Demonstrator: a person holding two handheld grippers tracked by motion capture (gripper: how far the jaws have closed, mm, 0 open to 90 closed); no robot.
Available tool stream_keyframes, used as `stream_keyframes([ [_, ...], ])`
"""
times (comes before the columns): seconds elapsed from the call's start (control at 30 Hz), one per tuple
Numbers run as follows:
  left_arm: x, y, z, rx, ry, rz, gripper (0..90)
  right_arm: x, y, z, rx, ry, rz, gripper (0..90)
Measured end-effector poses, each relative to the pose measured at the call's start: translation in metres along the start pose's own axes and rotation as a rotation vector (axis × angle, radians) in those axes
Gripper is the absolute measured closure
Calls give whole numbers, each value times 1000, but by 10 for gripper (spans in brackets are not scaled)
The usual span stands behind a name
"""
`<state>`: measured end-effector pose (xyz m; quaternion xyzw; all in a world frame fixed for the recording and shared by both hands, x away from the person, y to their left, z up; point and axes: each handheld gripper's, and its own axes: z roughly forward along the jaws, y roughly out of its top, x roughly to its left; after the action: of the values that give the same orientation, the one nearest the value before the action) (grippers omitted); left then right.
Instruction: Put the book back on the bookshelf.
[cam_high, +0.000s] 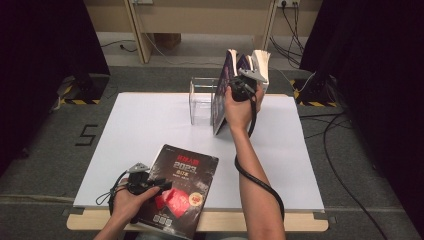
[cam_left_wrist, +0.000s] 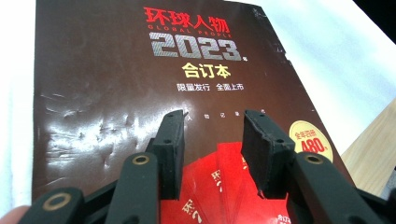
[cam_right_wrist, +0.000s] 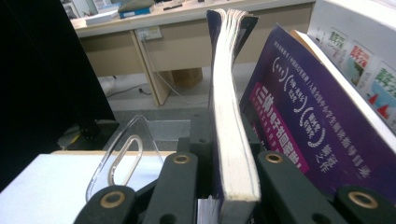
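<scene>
Covering most of the table (cam_high: 300, 220), a white sheet (cam_high: 145, 125) carries everything else. Behind the sheet's middle stands a clear plastic rack (cam_high: 202, 100), with upright books (cam_high: 260, 62) just to its right. Near the sheet's front edge a dark magazine (cam_high: 187, 175) lies flat, its red-printed lower end hanging over that edge. The right gripper (cam_high: 243, 85) stands at the upright books, its jaws clamped on a thin dark-covered book (cam_right_wrist: 231, 116) held on edge, beside a purple book (cam_right_wrist: 303, 116). The left gripper (cam_high: 152, 187) rests over the magazine's lower left part, jaws partly apart with nothing between them.
</scene>
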<state>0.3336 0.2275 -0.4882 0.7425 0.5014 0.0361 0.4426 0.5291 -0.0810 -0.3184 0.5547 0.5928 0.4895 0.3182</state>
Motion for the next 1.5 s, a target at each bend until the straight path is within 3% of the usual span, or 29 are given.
stream_keyframes([
  [0.33, -1, 0, 0, 1, -3, 3, 587, 1, 3, 8, 62, -95, -84, 771],
  [0.63, -1, -1, 1, 6, -3, 3, 586, -5, -2, -2, 99, -81, -84, 692],
  [0.8, -2, 0, 1, 0, -4, 2, 586, -12, -6, -17, 120, -61, -1, 670],
  [1.03, -4, -1, 2, 7, -8, 8, 586, -26, -14, -33, 152, 5, 111, 758],
  [1.23, -4, -1, 2, 6, -7, 7, 586, -28, -15, -26, 205, 24, 150, 770],
  [1.5, -3, 0, 1, 7, -9, 12, 586, -24, -14, -24, 202, 18, 174, 830],
])
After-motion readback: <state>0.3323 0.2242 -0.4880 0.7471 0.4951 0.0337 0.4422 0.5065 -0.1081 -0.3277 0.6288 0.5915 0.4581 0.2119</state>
